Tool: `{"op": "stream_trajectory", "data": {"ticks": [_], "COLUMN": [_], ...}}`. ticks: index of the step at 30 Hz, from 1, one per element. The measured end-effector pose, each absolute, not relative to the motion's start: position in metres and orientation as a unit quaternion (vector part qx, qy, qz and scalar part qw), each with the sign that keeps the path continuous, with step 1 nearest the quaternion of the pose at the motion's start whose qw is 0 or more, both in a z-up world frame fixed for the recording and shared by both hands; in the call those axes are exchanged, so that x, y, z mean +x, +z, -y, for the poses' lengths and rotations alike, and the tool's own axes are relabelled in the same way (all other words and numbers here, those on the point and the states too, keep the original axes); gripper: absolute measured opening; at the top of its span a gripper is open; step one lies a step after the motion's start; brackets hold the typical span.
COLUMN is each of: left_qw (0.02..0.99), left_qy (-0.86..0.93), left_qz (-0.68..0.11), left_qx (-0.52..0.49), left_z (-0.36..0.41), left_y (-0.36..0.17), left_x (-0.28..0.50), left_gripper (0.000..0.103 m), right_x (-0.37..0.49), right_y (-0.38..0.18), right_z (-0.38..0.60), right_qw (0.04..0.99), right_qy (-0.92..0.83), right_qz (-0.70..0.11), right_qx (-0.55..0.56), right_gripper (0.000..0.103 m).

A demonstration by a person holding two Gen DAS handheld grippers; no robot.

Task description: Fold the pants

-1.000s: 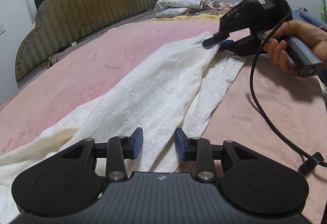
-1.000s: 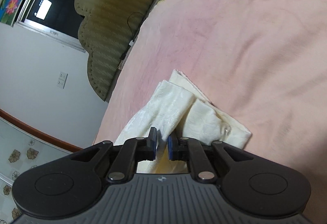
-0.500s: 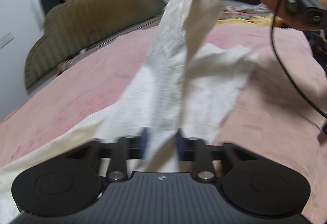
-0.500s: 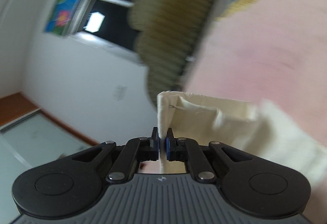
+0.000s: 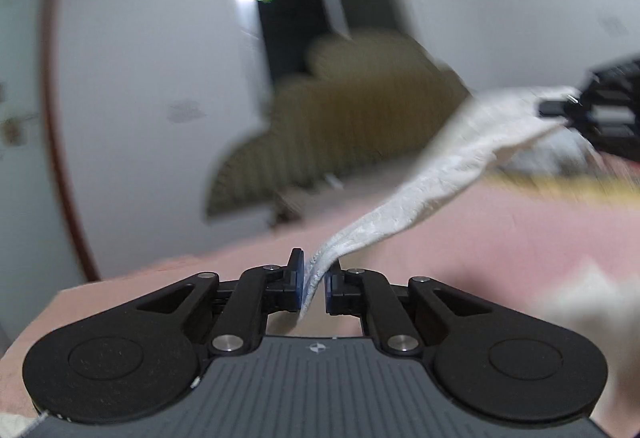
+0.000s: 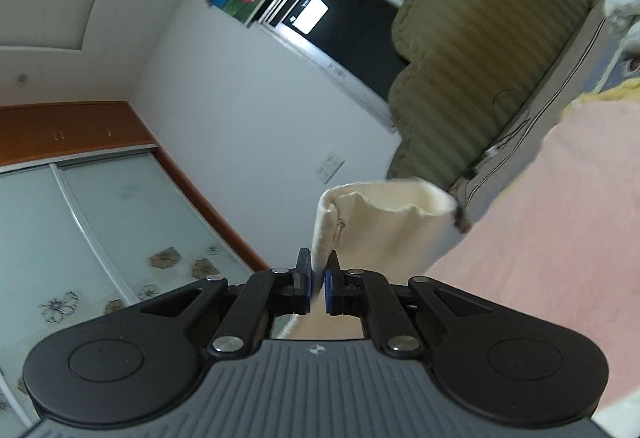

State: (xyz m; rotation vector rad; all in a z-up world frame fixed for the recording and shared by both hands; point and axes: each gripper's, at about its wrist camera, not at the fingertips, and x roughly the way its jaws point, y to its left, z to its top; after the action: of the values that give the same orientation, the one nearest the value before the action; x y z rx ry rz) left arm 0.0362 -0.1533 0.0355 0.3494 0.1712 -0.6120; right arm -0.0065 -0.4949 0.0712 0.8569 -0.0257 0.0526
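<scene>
So, the cream-white textured fabric pants (image 5: pixel 436 178) are held up off the pink bedspread (image 5: pixel 500 238), stretched in a band between both tools. The black left gripper (image 5: pixel 314 280) is clenched on one end of the cloth, blue pads pinching it. The black right gripper (image 6: pixel 318 280) is clamped on a folded hem edge, seen up close against the olive padded headboard (image 6: pixel 492 50). The left view is pretty blurred.
</scene>
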Motion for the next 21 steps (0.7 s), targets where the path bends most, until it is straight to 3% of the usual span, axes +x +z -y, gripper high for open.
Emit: {"op": "stream_trajectory", "data": {"ticks": [3, 7, 16, 21], "left_qw": [0.887, 0.847, 0.833, 0.823], "left_qy": [-0.373, -0.424, -0.447, -0.45], "left_qz": [-0.145, -0.167, -0.171, -0.168], "left_qx": [0.232, 0.273, 0.279, 0.302], "left_z": [0.175, 0.189, 0.186, 0.187], "left_y": [-0.015, -0.055, -0.061, -0.076], "left_x": [0.012, -0.021, -0.016, -0.024], "left_gripper": [0.011, 0.011, 0.011, 0.011], "right_x": [-0.045, -0.094, -0.114, -0.128], "right_y": [0.015, -0.047, -0.055, -0.059], "right_z": [0.511, 0.524, 0.509, 0.509], "right_qw": [0.871, 0.822, 0.834, 0.847], "right_qy": [-0.046, -0.119, -0.164, -0.198], "right_qz": [-0.041, -0.07, -0.086, -0.142], "right_qx": [0.488, 0.553, 0.52, 0.473], "right_gripper": [0.007, 0.007, 0.007, 0.007]}}
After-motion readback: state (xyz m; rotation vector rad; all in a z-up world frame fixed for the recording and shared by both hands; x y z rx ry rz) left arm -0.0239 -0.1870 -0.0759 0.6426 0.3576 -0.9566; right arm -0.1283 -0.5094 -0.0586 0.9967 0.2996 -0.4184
